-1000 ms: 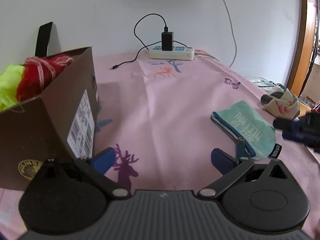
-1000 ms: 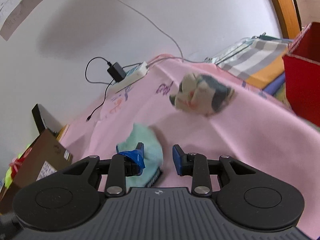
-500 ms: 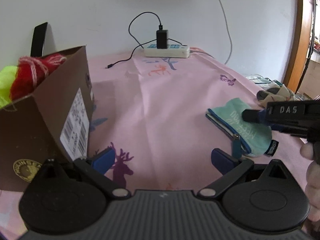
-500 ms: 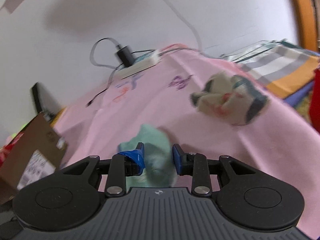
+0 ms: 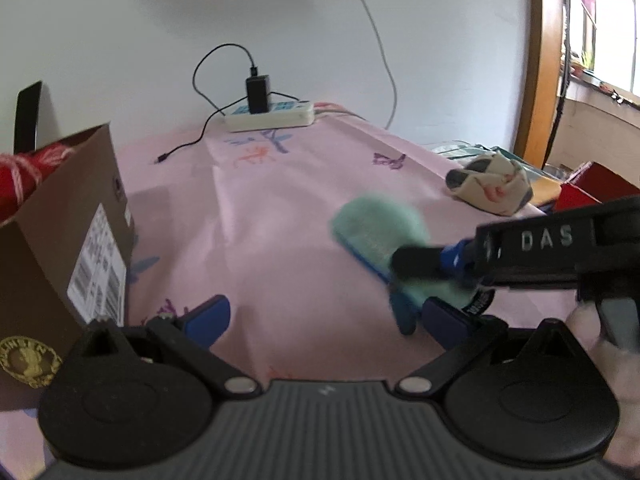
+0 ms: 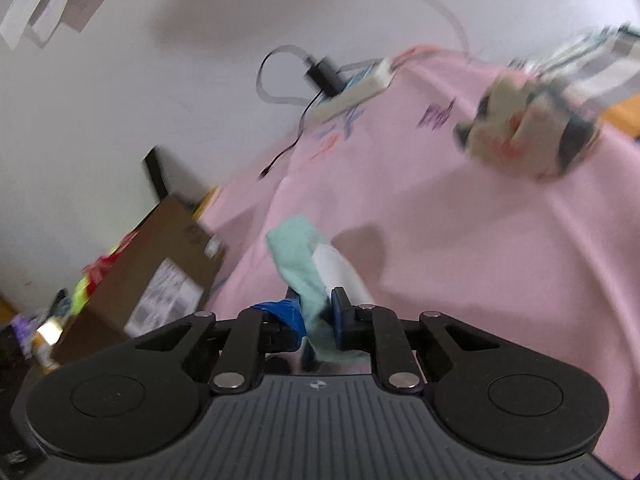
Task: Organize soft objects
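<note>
My right gripper (image 6: 318, 316) is shut on the teal zip pouch (image 6: 304, 264) and holds it lifted off the pink tablecloth; in the left wrist view the pouch (image 5: 380, 232) hangs blurred from the right gripper (image 5: 424, 264). My left gripper (image 5: 324, 314) is open and empty, low over the cloth. The brown cardboard box (image 5: 60, 248) with red and yellow-green soft items stands at the left, also in the right wrist view (image 6: 160, 268). A patterned cloth bundle (image 5: 490, 186) lies at the far right, also in the right wrist view (image 6: 528, 132).
A white power strip (image 5: 268, 118) with a black charger and cables lies at the wall. A red box (image 5: 592, 188) and striped fabric (image 6: 592, 68) are past the table's right edge. A dark panel (image 5: 28, 116) stands behind the box.
My right gripper closed on the teal pouch and lifted it off the cloth, swinging left toward the box. My left gripper stayed open and shifted slightly.
</note>
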`<state>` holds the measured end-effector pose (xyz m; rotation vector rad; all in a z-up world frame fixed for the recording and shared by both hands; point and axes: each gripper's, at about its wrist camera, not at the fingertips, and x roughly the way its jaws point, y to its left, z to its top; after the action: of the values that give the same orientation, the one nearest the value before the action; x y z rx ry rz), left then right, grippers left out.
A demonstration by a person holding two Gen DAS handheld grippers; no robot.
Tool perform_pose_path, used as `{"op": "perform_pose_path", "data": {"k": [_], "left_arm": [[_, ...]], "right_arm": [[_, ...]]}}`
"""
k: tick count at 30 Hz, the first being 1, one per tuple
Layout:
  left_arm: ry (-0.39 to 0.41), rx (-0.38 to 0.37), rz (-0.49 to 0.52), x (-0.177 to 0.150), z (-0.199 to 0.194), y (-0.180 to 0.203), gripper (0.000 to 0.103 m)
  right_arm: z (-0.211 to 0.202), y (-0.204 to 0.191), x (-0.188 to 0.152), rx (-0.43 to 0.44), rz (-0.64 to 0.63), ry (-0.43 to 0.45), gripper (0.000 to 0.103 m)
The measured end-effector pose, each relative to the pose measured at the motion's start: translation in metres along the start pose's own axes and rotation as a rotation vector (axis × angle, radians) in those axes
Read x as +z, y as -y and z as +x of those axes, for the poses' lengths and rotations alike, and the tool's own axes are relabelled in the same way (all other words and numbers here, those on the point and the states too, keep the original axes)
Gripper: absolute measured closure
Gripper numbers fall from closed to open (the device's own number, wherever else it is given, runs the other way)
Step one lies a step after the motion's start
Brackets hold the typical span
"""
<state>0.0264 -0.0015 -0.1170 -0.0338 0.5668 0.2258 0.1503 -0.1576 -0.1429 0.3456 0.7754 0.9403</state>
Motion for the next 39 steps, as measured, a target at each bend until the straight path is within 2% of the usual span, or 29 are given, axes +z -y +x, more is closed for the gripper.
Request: {"op": "perform_pose_path", "data": {"k": [5, 11, 16, 20, 23, 27, 30, 32, 34, 37, 39], "left_arm": [[-0.004, -0.016, 0.006, -0.001, -0.002, 0.0, 0.0], [0.023, -0.036, 0.011, -0.002, -0.008, 0.003, 0.0], [0.059, -0.063, 0.017, -0.002, -0.014, 0.005, 0.0], [0.119, -0.129, -0.026, 0.001, -0.028, 0.0, 0.001], [0.136, -0.192, -0.038, 0.002, -0.035, -0.001, 0.001], [0.096, -0.244, 0.018, -0.002, -0.033, 0.009, 0.001], [0.116, -0.17, 0.115, -0.007, -0.034, 0.025, 0.001], [0.092, -0.146, 0.12, -0.008, -0.028, 0.027, 0.002], [0.078, -0.128, 0.098, -0.007, -0.023, 0.022, 0.006], [0.055, -0.116, 0.041, -0.005, -0.017, 0.011, 0.019], [0.023, -0.109, 0.008, -0.004, -0.009, 0.005, 0.032]], "right_arm": [[-0.006, -0.001, -0.008, 0.071, 0.043, -0.028, 0.103], [-0.007, 0.02, -0.004, 0.172, 0.203, -0.077, 0.103], [-0.013, 0.015, 0.003, 0.164, 0.225, -0.105, 0.103], [-0.027, 0.013, 0.01, 0.2, 0.258, -0.102, 0.103], [-0.034, 0.01, 0.014, 0.204, 0.258, -0.1, 0.103], [-0.034, 0.009, 0.014, 0.198, 0.259, -0.105, 0.103], [-0.028, 0.012, 0.012, 0.192, 0.282, -0.119, 0.103], [-0.023, 0.012, 0.009, 0.2, 0.281, -0.15, 0.103], [-0.026, 0.011, 0.008, 0.189, 0.277, -0.126, 0.099], [-0.035, 0.011, 0.013, 0.161, 0.256, -0.061, 0.098], [-0.037, 0.013, 0.02, 0.123, 0.257, -0.057, 0.097]]}}
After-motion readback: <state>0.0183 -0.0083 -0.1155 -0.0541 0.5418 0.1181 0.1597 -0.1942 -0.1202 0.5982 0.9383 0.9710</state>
